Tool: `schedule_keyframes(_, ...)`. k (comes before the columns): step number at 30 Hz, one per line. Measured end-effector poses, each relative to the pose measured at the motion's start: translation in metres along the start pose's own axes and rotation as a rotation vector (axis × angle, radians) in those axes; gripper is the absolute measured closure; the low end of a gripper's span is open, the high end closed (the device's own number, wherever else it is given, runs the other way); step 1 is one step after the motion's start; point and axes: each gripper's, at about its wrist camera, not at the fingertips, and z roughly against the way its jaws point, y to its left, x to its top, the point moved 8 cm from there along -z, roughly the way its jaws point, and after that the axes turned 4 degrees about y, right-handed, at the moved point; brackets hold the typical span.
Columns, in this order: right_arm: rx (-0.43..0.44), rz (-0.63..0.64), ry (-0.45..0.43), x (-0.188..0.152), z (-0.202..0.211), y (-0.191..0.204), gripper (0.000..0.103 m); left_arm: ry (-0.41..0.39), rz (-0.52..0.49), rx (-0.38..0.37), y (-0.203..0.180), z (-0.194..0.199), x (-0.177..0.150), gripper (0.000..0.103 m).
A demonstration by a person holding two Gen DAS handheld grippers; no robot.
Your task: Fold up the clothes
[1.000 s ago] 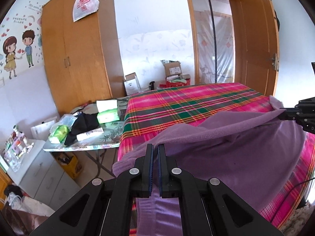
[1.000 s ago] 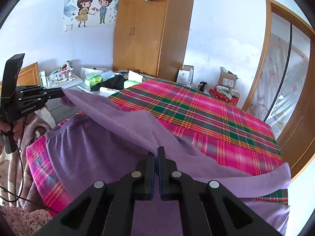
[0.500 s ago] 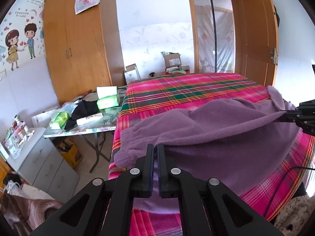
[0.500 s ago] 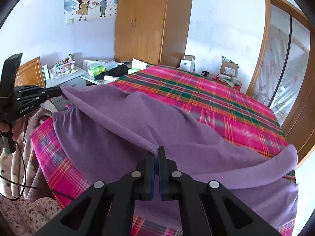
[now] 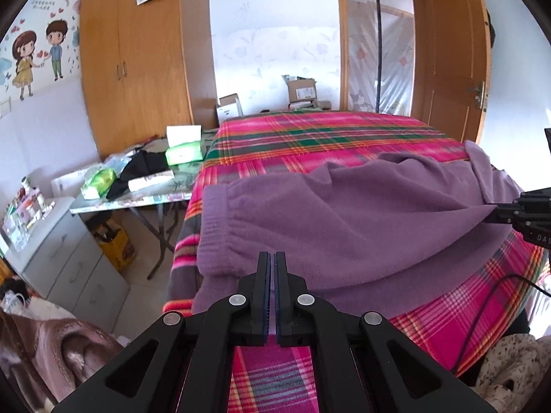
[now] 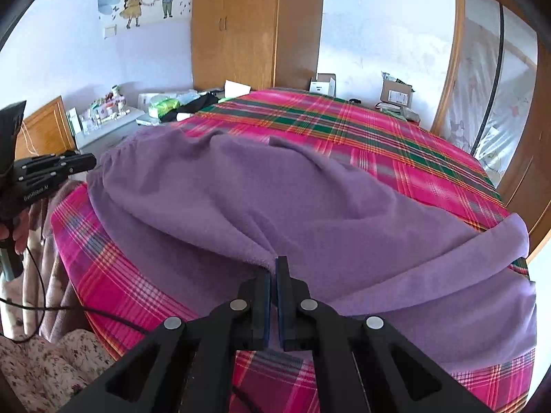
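Pinching purple pants (image 5: 347, 213), both tongs (image 5: 272, 268) (image 6: 273, 272) stay clenched above the plaid bed (image 5: 310, 137); cluttered table (image 5: 137, 192) seemingly alongside.

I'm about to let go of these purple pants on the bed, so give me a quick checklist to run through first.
1. Left gripper shut on the purple pants: ok.
2. Right gripper shut on the pants' edge: ok.
3. Pants over the plaid bedspread, not off the side: ok.
4. Folded layer flat: not ok, ridges and a raised fold remain.
5. Edges lined up with the layer beneath: not ok, the lower layer sticks out.
6. Black cable clear of the fabric: ok.
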Motion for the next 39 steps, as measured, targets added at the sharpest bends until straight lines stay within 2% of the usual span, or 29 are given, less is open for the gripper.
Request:
schedule_keyframes(7, 0.005, -0.019, 0.013, -0.008, -0.007, -0.003, 0.1, 0.075, 0.255, -0.065, 0.03, -0.015, -0.005, 0.098)
schedule_keyframes(8, 0.005, -0.02, 0.015, -0.009, -0.008, -0.003, 0.1, 0.094, 0.294, -0.091, 0.033, -0.019, -0.007, 0.095)
schedule_keyframes(10, 0.005, -0.021, 0.015, -0.009, -0.008, -0.004, 0.1, 0.146, 0.393, -0.194, 0.034, -0.028, -0.012, 0.086)
schedule_keyframes(11, 0.006, -0.023, 0.013, -0.009, -0.008, -0.005, 0.1, 0.18, 0.434, -0.227, 0.034, -0.033, -0.015, 0.079)
schedule_keyframes(13, 0.007, -0.026, 0.008, -0.009, -0.007, -0.006, 0.1, 0.242, 0.511, -0.29, 0.034, -0.041, -0.02, 0.077)
schedule_keyframes(16, 0.012, -0.034, 0.006, -0.009, -0.007, -0.007, 0.1, 0.239, 0.661, -0.333, 0.048, -0.049, -0.018, 0.076)
schedule_keyframes(22, 0.018, -0.043, 0.005, -0.008, -0.007, -0.007, 0.1, 0.246, 0.868, -0.39, 0.067, -0.062, -0.014, 0.076)
schedule_keyframes(27, 0.024, -0.048, 0.01, -0.007, -0.01, -0.007, 0.1, 0.245, 0.924, -0.423, 0.068, -0.066, -0.008, 0.076)
schedule_keyframes(29, 0.024, -0.051, 0.011, -0.007, -0.012, -0.007, 0.1, 0.229, 0.982, -0.463, 0.071, -0.068, -0.006, 0.076)
schedule_keyframes(32, 0.027, -0.052, 0.007, -0.007, -0.012, -0.007, 0.1, 0.202, 0.997, -0.432, 0.075, -0.064, -0.007, 0.081)
schedule_keyframes(33, 0.028, -0.053, 0.006, -0.006, -0.012, -0.007, 0.1, 0.192, 0.984, -0.419, 0.075, -0.062, -0.007, 0.088)
schedule_keyframes(37, 0.027, -0.052, 0.004, -0.007, -0.011, -0.008, 0.1, 0.151, 1.006, -0.424, 0.079, -0.05, -0.006, 0.09)
schedule_keyframes(39, 0.029, -0.045, -0.001, -0.006, -0.009, -0.005, 0.1, 0.138, 0.992, -0.397, 0.081, -0.044, -0.006, 0.091)
